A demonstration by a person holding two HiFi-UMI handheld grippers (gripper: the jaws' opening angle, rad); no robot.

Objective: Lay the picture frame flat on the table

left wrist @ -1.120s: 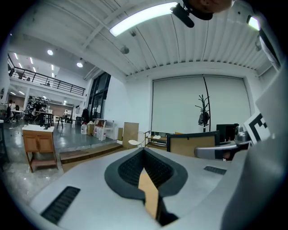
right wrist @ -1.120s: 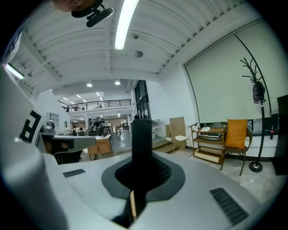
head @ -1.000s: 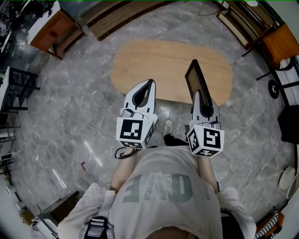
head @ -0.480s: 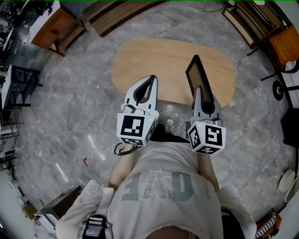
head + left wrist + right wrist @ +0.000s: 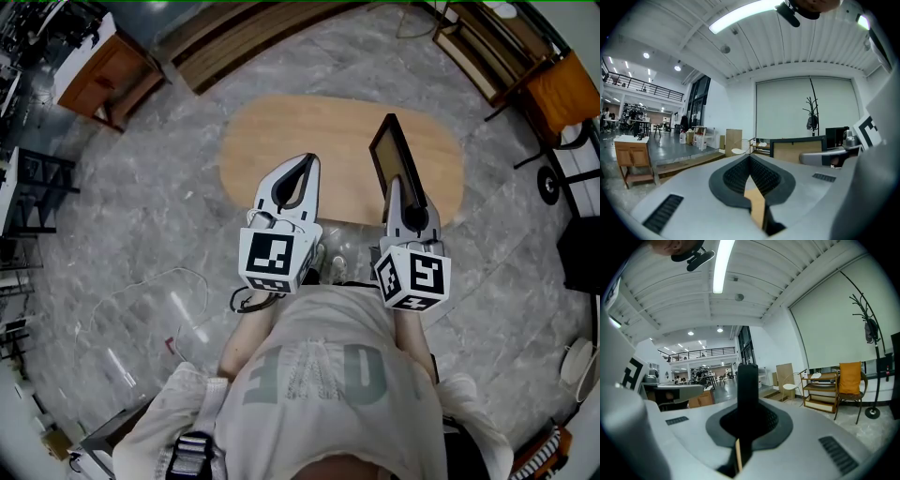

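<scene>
Head view: we see the right gripper (image 5: 397, 190) gripping the picture frame (image 5: 392, 157) upright over the right end of the oval table (image 5: 309, 141), with the left gripper (image 5: 304, 161) alongside, empty. Left gripper view: jaws pressed together, nothing between. Right gripper view: jaws clamped on the picture frame's dark edge (image 5: 747, 385).

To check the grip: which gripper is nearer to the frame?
Right. The right gripper is shut on the frame; the left gripper is apart from it, to its left, empty.
</scene>
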